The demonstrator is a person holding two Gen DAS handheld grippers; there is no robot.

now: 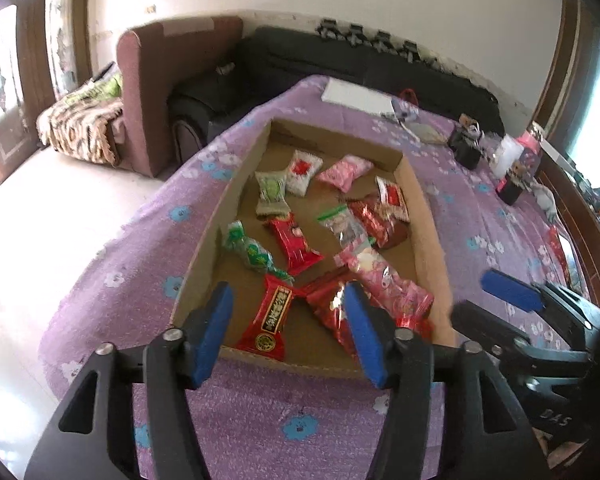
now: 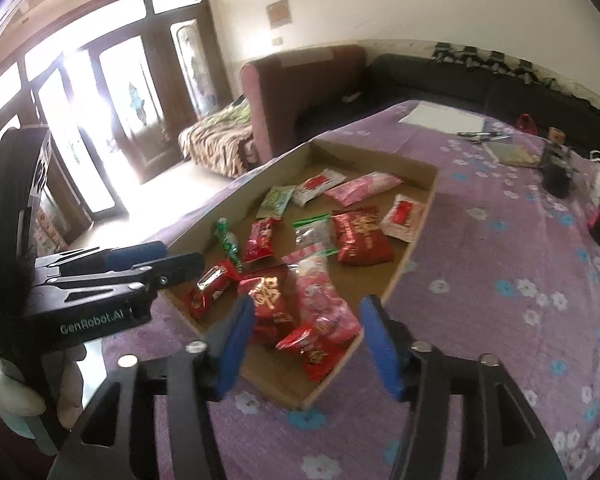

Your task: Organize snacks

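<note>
Both your hand-held grippers are open and empty: the left hand-held gripper [image 1: 288, 332] hangs over the near edge of the box [image 1: 430, 216], the right hand-held gripper [image 2: 308, 340] over its near right corner. The snacks [image 1: 296, 240] all lie loose inside the box on the bench [image 1: 260, 420], just ahead of both sets of fingers, so I'd say you're only picking a target. The red pack [image 1: 270, 316] sits between your left fingers, likely the easiest first grab.
</note>
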